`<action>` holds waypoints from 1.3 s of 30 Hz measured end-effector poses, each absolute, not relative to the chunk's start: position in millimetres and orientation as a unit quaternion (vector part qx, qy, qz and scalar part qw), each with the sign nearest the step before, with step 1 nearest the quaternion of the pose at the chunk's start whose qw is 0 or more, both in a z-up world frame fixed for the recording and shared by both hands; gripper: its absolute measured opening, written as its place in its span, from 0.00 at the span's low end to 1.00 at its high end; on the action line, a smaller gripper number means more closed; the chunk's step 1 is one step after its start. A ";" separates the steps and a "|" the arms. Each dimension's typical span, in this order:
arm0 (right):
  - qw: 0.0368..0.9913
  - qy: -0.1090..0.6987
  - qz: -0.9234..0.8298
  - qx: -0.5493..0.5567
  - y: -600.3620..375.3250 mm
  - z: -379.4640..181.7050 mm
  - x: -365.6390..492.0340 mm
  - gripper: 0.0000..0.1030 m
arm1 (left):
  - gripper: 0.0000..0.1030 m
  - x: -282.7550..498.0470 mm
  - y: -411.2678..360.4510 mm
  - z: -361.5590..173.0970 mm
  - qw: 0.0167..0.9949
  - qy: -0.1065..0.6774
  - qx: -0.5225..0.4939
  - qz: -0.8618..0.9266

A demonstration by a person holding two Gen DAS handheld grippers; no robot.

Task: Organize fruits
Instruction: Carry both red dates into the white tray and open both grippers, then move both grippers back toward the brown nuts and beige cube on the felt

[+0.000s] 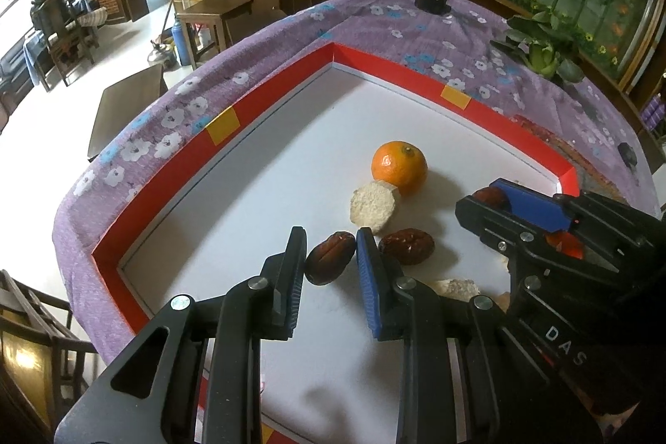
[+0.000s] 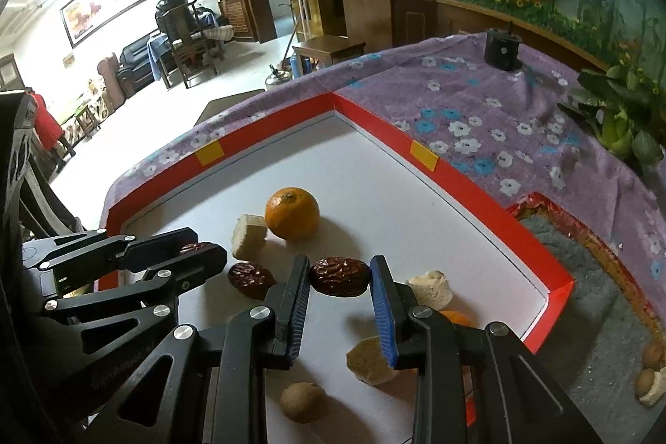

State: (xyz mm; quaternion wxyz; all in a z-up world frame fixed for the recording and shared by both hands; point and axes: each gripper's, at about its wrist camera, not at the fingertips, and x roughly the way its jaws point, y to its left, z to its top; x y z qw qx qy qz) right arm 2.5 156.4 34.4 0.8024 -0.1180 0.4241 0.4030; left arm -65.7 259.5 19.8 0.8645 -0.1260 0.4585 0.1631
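Black linkage arms fill the bottom of both wrist views, and from them we look along each pair of fingers. Our left gripper [image 1: 331, 250] stands narrow with a dark red date [image 1: 329, 256] clamped between its pads; in the right wrist view that same gripper [image 2: 200, 248] shows at nine o'clock with the date's wrinkled skin peeking between the fingers. Our right gripper [image 2: 339, 275] is likewise narrow and pinches a second date [image 2: 339, 276]; seen from the left wrist it [image 1: 495, 196] sits at three o'clock with that date caught at its tip.

Both hold their fruit just over the white floor of a red-rimmed tray [image 1: 266, 111]. A third date [image 1: 408, 246] lies loose on the tray between the two grippers, just beside the left gripper's blue pad. At twelve o'clock from it rests a pale round fruit slice [image 1: 374, 207], touching an orange [image 1: 399, 167] behind it.

In the right wrist view, more pale chunks lie near the right fingers: one [image 2: 428, 288] at two o'clock from the held date, another [image 2: 368, 360] under the blue pad at five o'clock. A small brown round fruit [image 2: 301, 401] sits at six o'clock, near the bottom edge. Part of another orange [image 2: 458, 318] shows behind the right finger.

The tray lies on a purple floral cloth [image 1: 416, 23]. At four o'clock beyond the tray's corner we see a grey-lined box [image 2: 599, 277] with a few small fruits [image 2: 649, 369] in it.
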 end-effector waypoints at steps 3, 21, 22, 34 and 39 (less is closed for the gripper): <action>0.803 0.432 0.399 -0.099 150.7 33.3 7.1 0.28 | 0.23 -64.0 260.1 18.0 0.862 0.460 -0.130 0.167; 0.841 0.391 0.369 -0.066 80.4 71.6 -21.3 0.41 | 0.53 -74.6 224.3 50.0 0.888 0.416 -0.098 0.169; 0.844 0.388 0.364 -0.062 71.8 74.4 -23.5 0.42 | 0.53 -73.9 219.0 51.8 0.890 0.414 -0.097 0.163; 0.878 0.382 0.288 -0.034 -26.8 83.4 -32.1 0.43 | 0.61 -54.1 133.1 66.1 0.909 0.403 -0.068 0.087; 0.888 0.380 0.259 -0.023 -62.1 84.6 -35.3 0.43 | 0.61 -43.2 97.5 67.1 0.909 0.409 -0.055 0.055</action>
